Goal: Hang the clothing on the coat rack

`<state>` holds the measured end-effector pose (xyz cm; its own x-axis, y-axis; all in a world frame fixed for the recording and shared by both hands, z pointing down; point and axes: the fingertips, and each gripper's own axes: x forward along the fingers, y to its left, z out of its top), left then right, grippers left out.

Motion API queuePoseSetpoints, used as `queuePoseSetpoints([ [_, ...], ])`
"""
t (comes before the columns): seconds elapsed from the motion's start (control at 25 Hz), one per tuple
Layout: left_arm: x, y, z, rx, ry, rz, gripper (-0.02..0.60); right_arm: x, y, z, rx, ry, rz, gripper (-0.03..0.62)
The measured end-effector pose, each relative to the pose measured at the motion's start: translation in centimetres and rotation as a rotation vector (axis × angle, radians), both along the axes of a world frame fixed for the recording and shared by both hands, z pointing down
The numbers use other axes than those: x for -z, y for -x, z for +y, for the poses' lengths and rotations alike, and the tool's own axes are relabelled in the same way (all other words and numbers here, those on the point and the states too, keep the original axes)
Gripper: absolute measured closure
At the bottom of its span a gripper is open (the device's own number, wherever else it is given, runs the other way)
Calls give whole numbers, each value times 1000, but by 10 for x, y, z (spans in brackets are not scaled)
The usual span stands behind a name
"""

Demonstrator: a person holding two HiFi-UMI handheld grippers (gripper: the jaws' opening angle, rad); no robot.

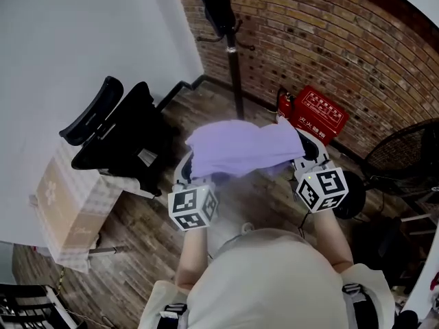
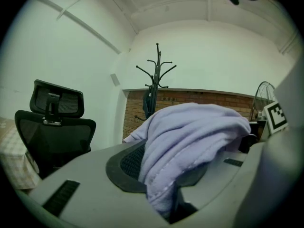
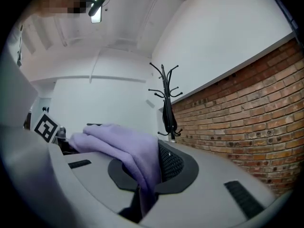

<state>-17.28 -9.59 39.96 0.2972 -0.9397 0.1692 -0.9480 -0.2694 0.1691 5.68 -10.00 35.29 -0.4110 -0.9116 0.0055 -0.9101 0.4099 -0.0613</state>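
Note:
A lilac garment point(image 1: 241, 148) hangs stretched between my two grippers, held up in front of me. My left gripper point(image 1: 190, 178) is shut on its left end, the cloth point(image 2: 190, 137) bunched between the jaws. On the right end my right gripper point(image 1: 310, 162) is shut too, with the fabric point(image 3: 128, 151) pinched between its pads. The dark coat rack point(image 1: 232, 46) stands ahead by the brick wall, with a dark item hanging on it. It shows upright in the left gripper view as the rack point(image 2: 157, 75) and in the right gripper view as the rack point(image 3: 166, 96).
A black office chair point(image 1: 120, 132) stands to the left beside a box point(image 1: 72, 201) under checked cloth. A red box point(image 1: 319, 114) leans at the brick wall. A fan point(image 1: 405, 156) is at the right. The floor is wood.

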Motion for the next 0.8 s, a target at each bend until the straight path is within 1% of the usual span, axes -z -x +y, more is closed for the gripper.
queuePoseSetpoints([
  [0.32, -6, 13, -54, -24, 8, -6, 490, -6, 14, -51, -17, 1, 5, 576],
  [0.56, -12, 3, -88, -47, 20, -14, 491, -6, 3, -84, -25, 2, 19, 575],
  [0.8, -6, -11, -136, -35, -12, -20, 489, 6, -9, -135, -10, -52, 52, 574],
])
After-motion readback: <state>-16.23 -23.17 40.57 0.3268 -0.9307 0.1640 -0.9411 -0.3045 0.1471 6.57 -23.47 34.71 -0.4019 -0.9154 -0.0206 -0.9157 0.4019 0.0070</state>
